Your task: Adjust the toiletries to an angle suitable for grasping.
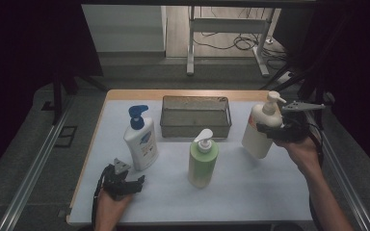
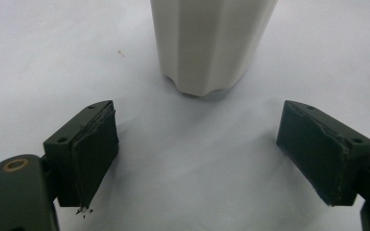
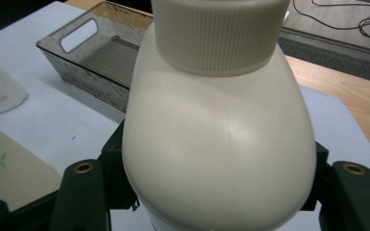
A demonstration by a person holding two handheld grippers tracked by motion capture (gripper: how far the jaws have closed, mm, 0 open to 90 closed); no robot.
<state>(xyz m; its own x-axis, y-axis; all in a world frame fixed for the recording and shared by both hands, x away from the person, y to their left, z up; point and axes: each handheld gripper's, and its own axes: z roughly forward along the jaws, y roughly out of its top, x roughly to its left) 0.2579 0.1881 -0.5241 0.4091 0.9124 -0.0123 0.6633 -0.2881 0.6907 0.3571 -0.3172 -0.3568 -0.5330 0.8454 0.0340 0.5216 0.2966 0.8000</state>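
Right hand-held gripper (image 3: 219,192) pads hidden behind cream bottle (image 3: 219,144).

We are seeing the pump bottle (image 1: 259,131) sitting between the right gripper (image 1: 272,130) jaws, tilted; the basket (image 1: 195,117) lying to its left, two other bottles (image 1: 203,160) standing nearer left.

The right gripper (image 1: 273,129) is held raised at the end of an outstretched right forearm (image 1: 320,192), its jaws clamped against both sides of a cream pump bottle (image 1: 260,130), which is tilted between them. The left gripper (image 1: 136,183) is rested low and near the body in the left hand (image 1: 110,204), jaws spread wide with nothing between them.
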